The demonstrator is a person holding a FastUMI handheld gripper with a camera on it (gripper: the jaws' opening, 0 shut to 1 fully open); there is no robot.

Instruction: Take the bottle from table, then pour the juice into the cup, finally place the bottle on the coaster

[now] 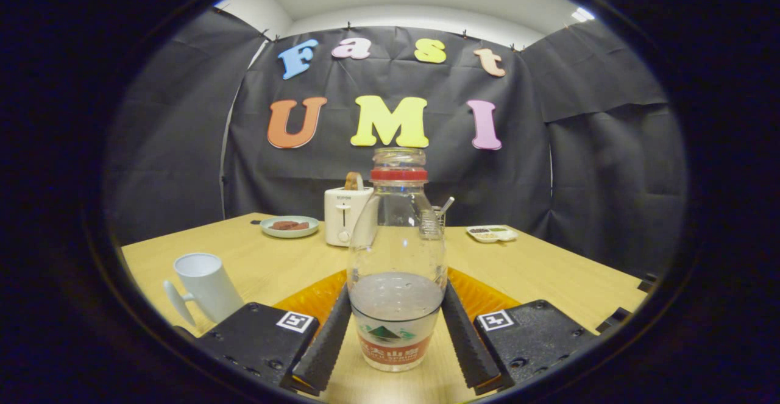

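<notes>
One white cup [206,287] stands left on the surface [548,276]; at centre my jaws press both flanks of the bottle [397,258], narrowed to its width, an orange coaster [481,297] just behind it. Low on smooth plastic, my grip could let it slip or swing when lifted, spilling juice through the uncapped mouth. Its long axis runs vertical, neck up.

Cam rides on the gripper [396,337], low over the bench [536,270], looking forward along the jaws, bottle [396,258] right up close between them, booth wall beyond.
</notes>
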